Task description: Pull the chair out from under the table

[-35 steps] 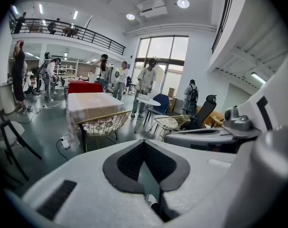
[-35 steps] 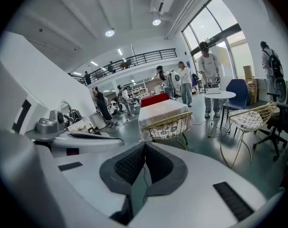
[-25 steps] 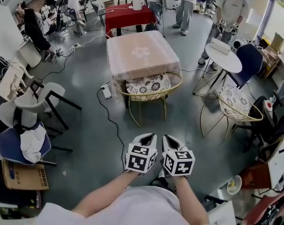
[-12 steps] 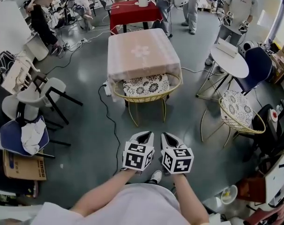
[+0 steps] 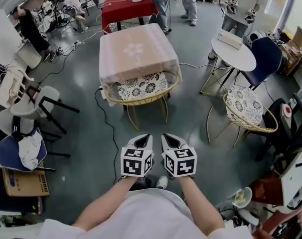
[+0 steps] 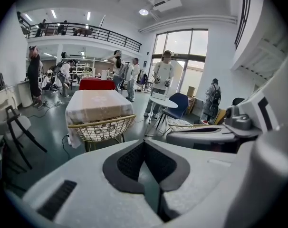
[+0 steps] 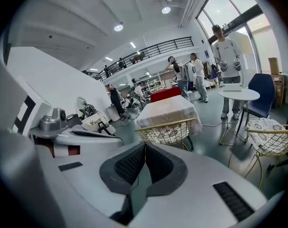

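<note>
Chair [image 5: 141, 88], gold wire basket with patterned cushion, tucked under the cloth-draped square surface [image 5: 136, 49] at its near edge, well apart from left hand-held gripper [image 5: 143, 138] and right hand-held gripper [image 5: 169, 138], both pressed together, empty.

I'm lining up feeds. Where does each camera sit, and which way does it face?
Head view: on the head, steeply down; forearms, left tool, right tool, chair under table ahead.
Left gripper view: on the left tool, along its shut jaws toward the chair.
Right gripper view: same, from the right tool.
Shared: chair and table.
</note>
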`<state>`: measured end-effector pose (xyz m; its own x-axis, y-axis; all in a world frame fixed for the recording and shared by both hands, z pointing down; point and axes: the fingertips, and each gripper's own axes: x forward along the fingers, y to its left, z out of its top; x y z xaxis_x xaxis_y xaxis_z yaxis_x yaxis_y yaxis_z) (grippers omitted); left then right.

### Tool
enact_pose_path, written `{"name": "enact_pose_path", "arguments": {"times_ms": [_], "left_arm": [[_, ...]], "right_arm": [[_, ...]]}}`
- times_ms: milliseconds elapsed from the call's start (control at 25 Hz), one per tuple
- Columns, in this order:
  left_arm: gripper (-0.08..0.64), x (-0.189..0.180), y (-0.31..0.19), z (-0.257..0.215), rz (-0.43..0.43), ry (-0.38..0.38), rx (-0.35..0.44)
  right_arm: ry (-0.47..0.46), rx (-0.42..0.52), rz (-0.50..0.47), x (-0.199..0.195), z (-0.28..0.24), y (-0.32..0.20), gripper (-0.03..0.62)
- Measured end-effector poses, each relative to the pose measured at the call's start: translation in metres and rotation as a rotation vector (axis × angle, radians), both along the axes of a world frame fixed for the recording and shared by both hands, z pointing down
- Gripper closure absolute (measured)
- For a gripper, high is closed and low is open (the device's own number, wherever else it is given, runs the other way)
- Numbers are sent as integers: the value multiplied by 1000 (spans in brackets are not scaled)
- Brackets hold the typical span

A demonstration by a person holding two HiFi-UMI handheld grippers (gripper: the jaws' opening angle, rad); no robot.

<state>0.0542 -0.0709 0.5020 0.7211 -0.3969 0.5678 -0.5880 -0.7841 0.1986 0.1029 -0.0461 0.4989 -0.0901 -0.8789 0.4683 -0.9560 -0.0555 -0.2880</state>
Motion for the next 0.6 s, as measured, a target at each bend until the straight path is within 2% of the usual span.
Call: {"name": "enact_pose_path", "arguments": {"times_ms": [240, 600], "left_arm": [[556, 5, -19, 15, -6, 2, -33], [556, 19, -84, 24, 17, -5, -53]], "right_arm": [[9, -18, -19, 3, 9, -20, 589], [17, -58, -16, 15, 23, -82, 589]]}}
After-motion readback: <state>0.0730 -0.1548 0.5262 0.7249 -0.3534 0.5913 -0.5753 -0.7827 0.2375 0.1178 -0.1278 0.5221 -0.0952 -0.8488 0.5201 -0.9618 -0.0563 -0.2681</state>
